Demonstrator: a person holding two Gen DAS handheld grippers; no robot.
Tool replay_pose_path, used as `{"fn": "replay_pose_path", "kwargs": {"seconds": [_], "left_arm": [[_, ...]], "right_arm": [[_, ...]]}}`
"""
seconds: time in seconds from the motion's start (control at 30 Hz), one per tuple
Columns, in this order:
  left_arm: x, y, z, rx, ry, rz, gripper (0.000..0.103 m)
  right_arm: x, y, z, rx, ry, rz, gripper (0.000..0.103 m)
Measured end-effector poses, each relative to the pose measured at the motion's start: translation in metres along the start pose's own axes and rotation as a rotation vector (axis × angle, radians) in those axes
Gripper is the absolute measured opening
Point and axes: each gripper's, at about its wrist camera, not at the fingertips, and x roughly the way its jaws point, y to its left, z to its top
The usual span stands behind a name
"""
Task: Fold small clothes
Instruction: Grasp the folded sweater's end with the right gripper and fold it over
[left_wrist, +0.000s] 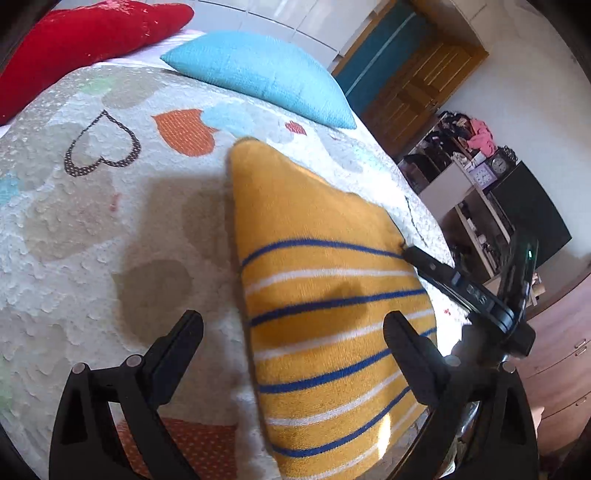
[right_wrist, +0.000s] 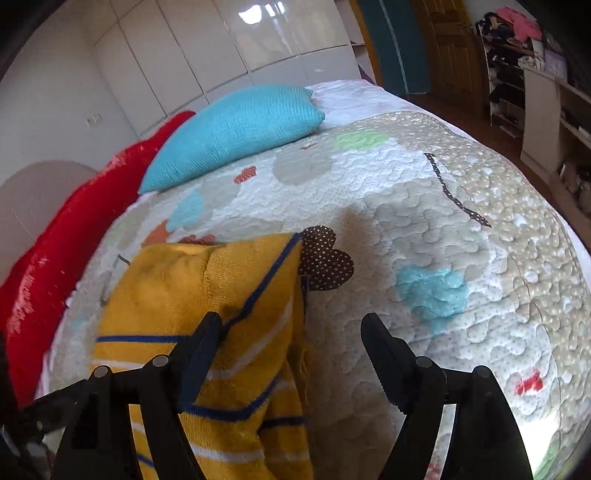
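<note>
A yellow knit garment with blue and white stripes (left_wrist: 325, 280) lies on the quilted bedspread (left_wrist: 110, 221). My left gripper (left_wrist: 293, 325) is open, its fingers astride the garment's left edge, just above it. The right gripper's finger (left_wrist: 436, 269) shows at the garment's right edge in the left wrist view. In the right wrist view the garment (right_wrist: 207, 295) lies at the lower left with a raised fold. My right gripper (right_wrist: 291, 328) is open over the garment's right edge; its left finger (right_wrist: 201, 354) is over the cloth, its right finger over the quilt.
A blue pillow (left_wrist: 258, 74) and a red pillow (left_wrist: 81, 40) lie at the head of the bed. White wardrobes (right_wrist: 221, 48) stand behind. Shelves with clutter (left_wrist: 472, 166) and a wooden door (left_wrist: 417, 85) are past the bed's right side.
</note>
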Motion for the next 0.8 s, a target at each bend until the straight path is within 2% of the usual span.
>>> {"fn": "replay_pose_path", "kwargs": {"seconds": [0.1,0.2,0.23,0.3,0.33,0.37,0.43,0.47,0.53,0.6,0.67,0.7,0.77,0.8], "left_arm": [[0.004,0.024,0.002,-0.030,0.015,-0.068,0.102],[0.032,0.030,-0.004,-0.061,0.119,-0.182,0.102],[0.044,0.026,-0.007,-0.060,0.152,-0.194,0.102],[0.056,0.013,-0.010,-0.008,0.138,-0.148,0.103],[0.060,0.004,-0.009,0.025,0.138,-0.129,0.103],[0.063,-0.003,-0.006,0.040,0.157,-0.125,0.101],[0.059,-0.011,0.001,0.021,0.168,-0.172,0.082],[0.052,-0.016,0.005,0.026,0.158,-0.164,0.078],[0.034,-0.025,0.015,0.052,0.129,-0.177,0.073],[0.021,-0.033,0.019,0.076,0.112,-0.153,0.073],[0.020,-0.033,0.019,0.096,0.112,-0.088,0.074],[0.026,-0.031,0.017,0.109,0.115,-0.017,0.074],[0.042,-0.021,0.008,0.122,0.139,0.132,0.079],[0.050,-0.014,0.005,0.111,0.156,0.139,0.081]], "right_arm": [[-0.014,-0.011,-0.013,-0.001,0.017,0.093,0.083],[0.001,-0.016,-0.022,0.028,0.094,0.192,0.083],[0.008,-0.017,-0.025,0.046,0.111,0.223,0.083],[0.024,-0.020,-0.029,0.122,0.144,0.323,0.082],[0.028,-0.021,-0.031,0.162,0.140,0.357,0.073],[0.032,-0.021,-0.031,0.198,0.148,0.402,0.057],[0.038,-0.016,-0.029,0.269,0.169,0.481,0.051],[0.035,-0.010,-0.028,0.271,0.169,0.510,0.048],[0.019,0.002,-0.020,0.237,0.130,0.550,0.047],[0.006,0.009,-0.016,0.212,0.090,0.580,0.047],[0.001,0.010,-0.019,0.200,0.070,0.566,0.049],[0.003,0.007,-0.023,0.191,0.072,0.515,0.051],[0.014,-0.001,-0.036,0.169,0.103,0.332,0.059],[0.019,-0.010,-0.042,0.172,0.117,0.280,0.066]]}}
